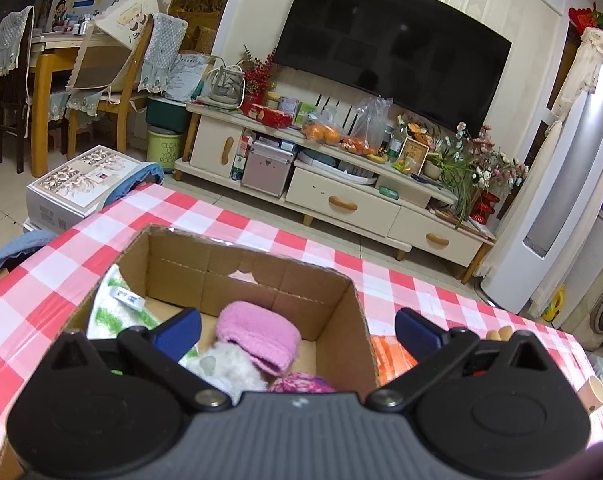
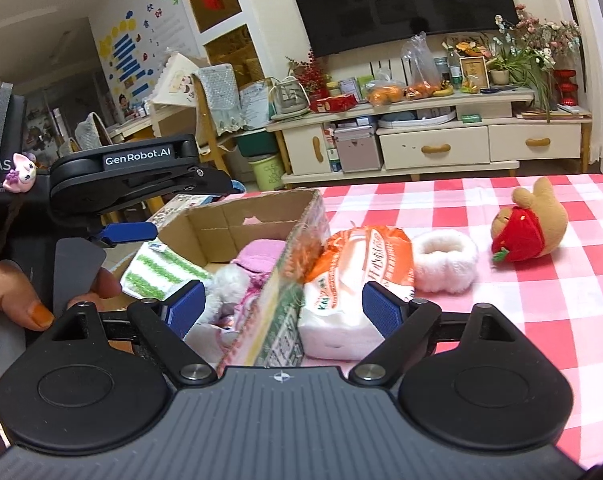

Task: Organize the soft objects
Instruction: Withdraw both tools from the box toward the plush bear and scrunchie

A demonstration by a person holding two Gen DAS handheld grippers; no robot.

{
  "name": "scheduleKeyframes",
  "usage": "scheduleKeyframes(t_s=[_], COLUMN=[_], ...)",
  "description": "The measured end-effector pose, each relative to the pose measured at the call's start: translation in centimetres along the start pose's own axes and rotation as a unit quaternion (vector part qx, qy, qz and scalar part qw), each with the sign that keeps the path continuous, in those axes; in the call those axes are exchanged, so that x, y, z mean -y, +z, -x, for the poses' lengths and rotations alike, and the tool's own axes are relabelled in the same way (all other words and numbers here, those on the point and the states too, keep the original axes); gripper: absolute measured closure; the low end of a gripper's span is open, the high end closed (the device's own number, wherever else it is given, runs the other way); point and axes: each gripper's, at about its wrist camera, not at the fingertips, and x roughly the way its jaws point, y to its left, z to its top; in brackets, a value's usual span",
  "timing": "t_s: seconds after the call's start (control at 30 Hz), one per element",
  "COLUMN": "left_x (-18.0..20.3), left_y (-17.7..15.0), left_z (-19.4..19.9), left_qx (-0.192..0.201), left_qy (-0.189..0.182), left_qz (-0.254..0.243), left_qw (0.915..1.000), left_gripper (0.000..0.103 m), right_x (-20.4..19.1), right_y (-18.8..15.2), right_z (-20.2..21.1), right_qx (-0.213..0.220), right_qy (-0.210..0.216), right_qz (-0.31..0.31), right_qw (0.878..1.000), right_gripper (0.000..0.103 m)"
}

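Note:
A cardboard box (image 1: 237,260) (image 2: 305,216) stands open on the red-checked table (image 1: 301,240) (image 2: 541,300). Inside lie a pink knitted item (image 1: 257,336) (image 2: 261,254), a white fluffy toy (image 1: 229,368) (image 2: 229,284) and a green-striped white pack (image 1: 113,304) (image 2: 157,272). My left gripper (image 1: 297,330) (image 2: 133,232) is open and empty above the box. My right gripper (image 2: 283,310) is open and empty over the box's right wall. Right of the box lie an orange tissue pack (image 2: 353,280) (image 1: 389,356), a white fluffy ring (image 2: 445,260) and a brown plush with a strawberry (image 2: 529,228).
A TV stand (image 1: 341,184) (image 2: 421,140) with fruit, flowers and boxes stands beyond the table, under a large TV (image 1: 393,44). Chairs and a dining table (image 1: 61,64) are at the left. A white box (image 1: 81,180) sits on the floor. A paper cup (image 1: 593,392) lies at the table's right edge.

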Motion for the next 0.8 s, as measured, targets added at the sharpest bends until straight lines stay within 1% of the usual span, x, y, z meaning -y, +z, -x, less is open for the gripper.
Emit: scheduleKeyframes(t_s=[0.13, 0.47, 0.8], left_x=[0.8, 2.9, 5.1], left_y=[-0.3, -0.8, -1.6], left_z=[-0.2, -0.4, -0.8], left_qx=[-0.007, -0.010, -0.012], left_qy=[0.002, -0.007, -0.019], left_qz=[-0.008, -0.026, -0.048], left_qw=[0.9999, 0.9996, 0.9986], left_gripper=[0.001, 0.001, 0.001], right_x=[0.2, 0.9, 2.9], right_y=[-0.2, -0.4, -0.7], right_z=[0.1, 0.6, 1.0], right_qx=[-0.002, 0.001, 0.009], right_qy=[-0.008, -0.031, -0.051], right_qz=[0.001, 0.001, -0.015], right_qw=[1.000, 1.000, 0.999], right_gripper=[0.000, 0.000, 0.000])
